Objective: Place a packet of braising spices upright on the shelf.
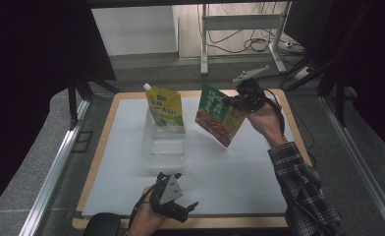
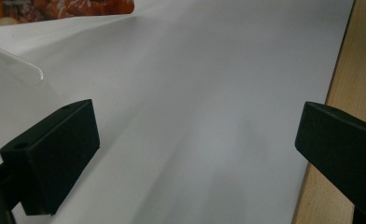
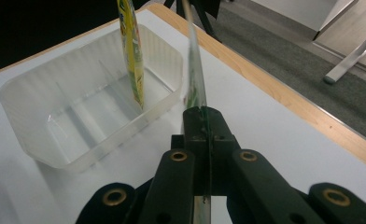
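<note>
My right gripper (image 1: 235,101) is shut on a green and orange food pouch (image 1: 219,116) and holds it tilted in the air over the right half of the white mat. In the right gripper view the green pouch (image 3: 193,70) is edge-on, pinched between the black jaws of the right gripper (image 3: 203,122). A yellow spouted pouch (image 1: 166,107) stands upright in a clear plastic tub (image 1: 164,145) at the mat's middle; it is the yellow pouch (image 3: 132,46) in the clear tub (image 3: 36,107). My left gripper (image 1: 190,209) rests open near the front edge, and the left gripper (image 2: 195,154) has bare mat between its jaws.
A white mat (image 1: 112,162) covers a wooden table (image 1: 97,157) with a raised wood rim. Metal rails (image 1: 53,172) run along both sides. A desk frame and cables (image 1: 249,34) stand behind the table. A sleeved forearm (image 1: 298,187) crosses the right front.
</note>
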Motion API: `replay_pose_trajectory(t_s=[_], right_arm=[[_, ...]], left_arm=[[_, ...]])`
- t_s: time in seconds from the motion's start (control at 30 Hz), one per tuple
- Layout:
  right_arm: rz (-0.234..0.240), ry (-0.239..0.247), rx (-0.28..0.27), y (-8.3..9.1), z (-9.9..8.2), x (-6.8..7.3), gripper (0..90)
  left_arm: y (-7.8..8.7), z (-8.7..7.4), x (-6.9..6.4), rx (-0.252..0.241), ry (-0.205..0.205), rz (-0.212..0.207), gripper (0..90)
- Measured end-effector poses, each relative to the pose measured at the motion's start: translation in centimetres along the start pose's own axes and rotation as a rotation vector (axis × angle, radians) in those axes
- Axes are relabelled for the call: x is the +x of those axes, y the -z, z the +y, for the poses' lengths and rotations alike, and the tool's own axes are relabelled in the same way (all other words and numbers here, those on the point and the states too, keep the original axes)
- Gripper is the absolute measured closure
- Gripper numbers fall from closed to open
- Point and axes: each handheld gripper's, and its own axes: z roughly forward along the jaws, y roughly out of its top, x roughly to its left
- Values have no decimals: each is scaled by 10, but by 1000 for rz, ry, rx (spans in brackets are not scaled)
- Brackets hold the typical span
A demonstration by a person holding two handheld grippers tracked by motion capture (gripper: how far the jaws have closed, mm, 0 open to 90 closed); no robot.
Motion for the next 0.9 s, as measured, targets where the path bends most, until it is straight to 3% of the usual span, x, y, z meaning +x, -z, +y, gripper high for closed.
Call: replay_pose_trajectory(t_s=[0.33, 0.9], right_arm=[[9, 18, -8, 10, 5, 4, 890], [87, 27, -47, 33, 15, 18, 889]], left_arm=[[0, 0, 1, -8, 7, -1, 0], [0, 0, -1, -19, 12, -6, 0]])
